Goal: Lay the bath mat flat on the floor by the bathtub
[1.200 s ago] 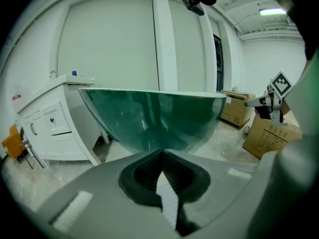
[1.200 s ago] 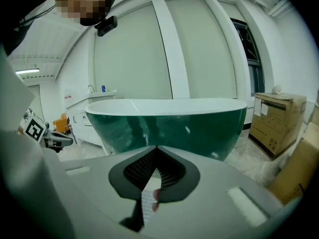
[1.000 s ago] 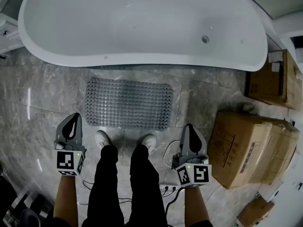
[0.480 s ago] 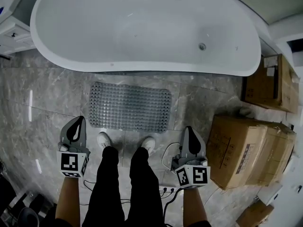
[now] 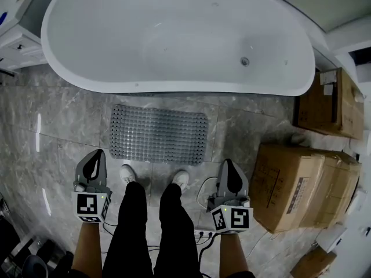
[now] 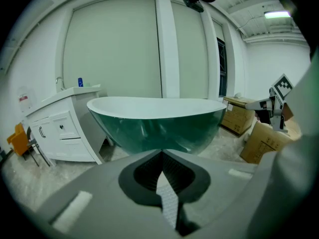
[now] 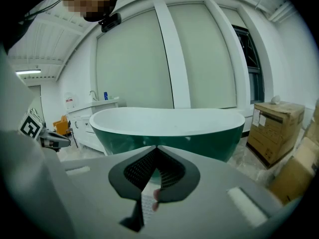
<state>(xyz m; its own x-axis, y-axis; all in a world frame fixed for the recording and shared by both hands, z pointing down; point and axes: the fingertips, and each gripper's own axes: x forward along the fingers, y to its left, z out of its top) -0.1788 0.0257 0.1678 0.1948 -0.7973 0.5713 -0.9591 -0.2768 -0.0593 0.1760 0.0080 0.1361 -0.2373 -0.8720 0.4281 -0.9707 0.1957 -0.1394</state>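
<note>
**A:** Where's the bath mat (image 5: pixel 159 134) sitting?

**B:** Flat on the floor, just beside the bathtub (image 5: pixel 174 87), on the person's side of it. Its long axis runs parallel to the tub's long side, and no corner looks folded from up here.

**A:** And the tools?

**B:** The left gripper (image 5: pixel 94 158) has its jaws pressed together with nothing between them, and its own view shows the tips meeting. The right gripper (image 5: pixel 228 168) is the same, closed up and empty. Both hang on the side of the mat away from the tub, clear of it and pointing toward the tub.

**A:** So which way is the mat from them?

**B:** Ahead and below, between the grippers and the tub. The left one lines up just outside the mat's left end, and the right one sits a little past the right end. The left looks a shade nearer, but it's close.

**A:** And the verdict?

**B:** I'd call the job essentially done. Any last tidy-up would mean reaching forward and down toward the tub, one gripper to each short end.
</note>
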